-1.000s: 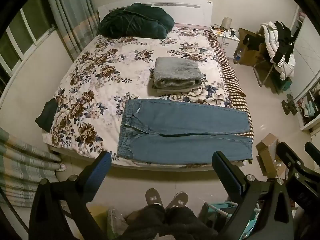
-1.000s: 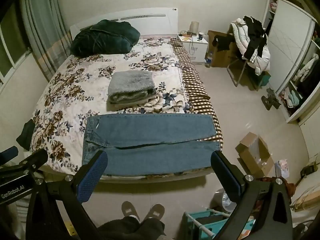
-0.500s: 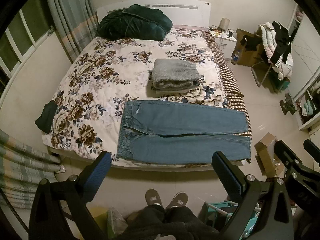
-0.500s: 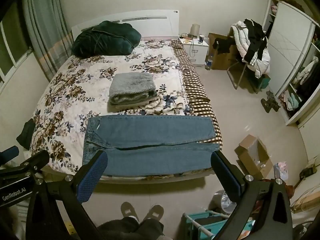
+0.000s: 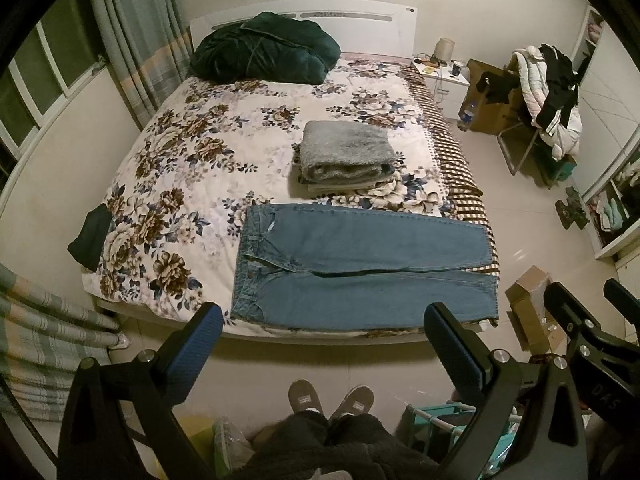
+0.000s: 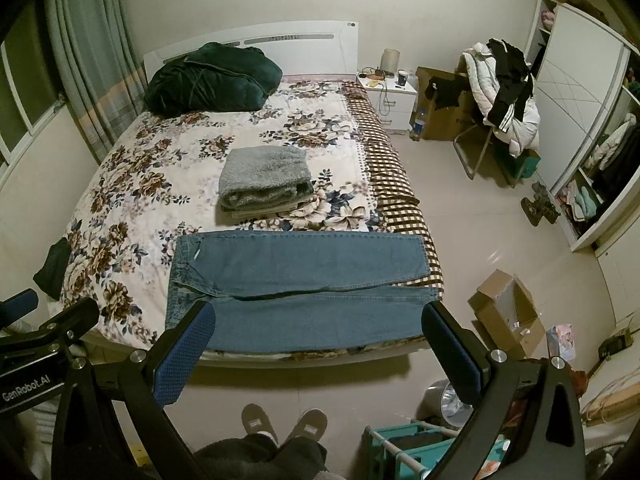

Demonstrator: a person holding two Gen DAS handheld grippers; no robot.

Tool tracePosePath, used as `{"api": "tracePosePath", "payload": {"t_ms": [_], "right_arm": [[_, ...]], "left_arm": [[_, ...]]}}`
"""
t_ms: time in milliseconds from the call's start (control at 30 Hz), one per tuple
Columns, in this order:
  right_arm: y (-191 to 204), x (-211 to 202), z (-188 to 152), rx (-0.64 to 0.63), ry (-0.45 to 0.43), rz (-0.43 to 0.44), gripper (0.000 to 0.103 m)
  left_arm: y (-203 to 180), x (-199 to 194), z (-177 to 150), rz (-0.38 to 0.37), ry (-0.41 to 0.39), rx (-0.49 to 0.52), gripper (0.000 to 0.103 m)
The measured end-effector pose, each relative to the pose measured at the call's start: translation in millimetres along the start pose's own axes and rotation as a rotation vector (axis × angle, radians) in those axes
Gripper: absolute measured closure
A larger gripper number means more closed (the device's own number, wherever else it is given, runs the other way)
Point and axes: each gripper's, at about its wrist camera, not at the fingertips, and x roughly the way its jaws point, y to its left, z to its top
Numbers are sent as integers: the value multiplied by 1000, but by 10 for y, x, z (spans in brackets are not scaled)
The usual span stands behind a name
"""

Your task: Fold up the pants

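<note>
Blue jeans point(image 5: 360, 268) lie flat across the near edge of the floral bed point(image 5: 192, 184), waistband to the left, legs side by side toward the right. They also show in the right wrist view point(image 6: 296, 288). My left gripper point(image 5: 322, 332) is open and empty, held back from the bed above the floor. My right gripper point(image 6: 318, 334) is open and empty too, just short of the jeans' near edge. The right gripper also shows in the left wrist view's lower right point(image 5: 592, 320).
A folded grey blanket stack point(image 5: 344, 156) lies behind the jeans. A dark green duvet point(image 5: 264, 54) sits at the headboard. A cardboard box point(image 6: 506, 314) and a teal rack point(image 6: 404, 448) stand on the floor at right. My slippered feet point(image 5: 330, 398) are below.
Both views have shifted slightly, so the bed and jeans sit a little lower in frame. The jeans have not moved and both grippers stay open.
</note>
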Motion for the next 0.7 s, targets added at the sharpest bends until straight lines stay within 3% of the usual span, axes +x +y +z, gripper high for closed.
{"api": "tracePosePath", "payload": {"t_ms": [700], "right_arm": [[-7, -32, 1, -1, -4, 2, 0]], "left_arm": [[-25, -46, 98, 5, -7, -3, 0]]}}
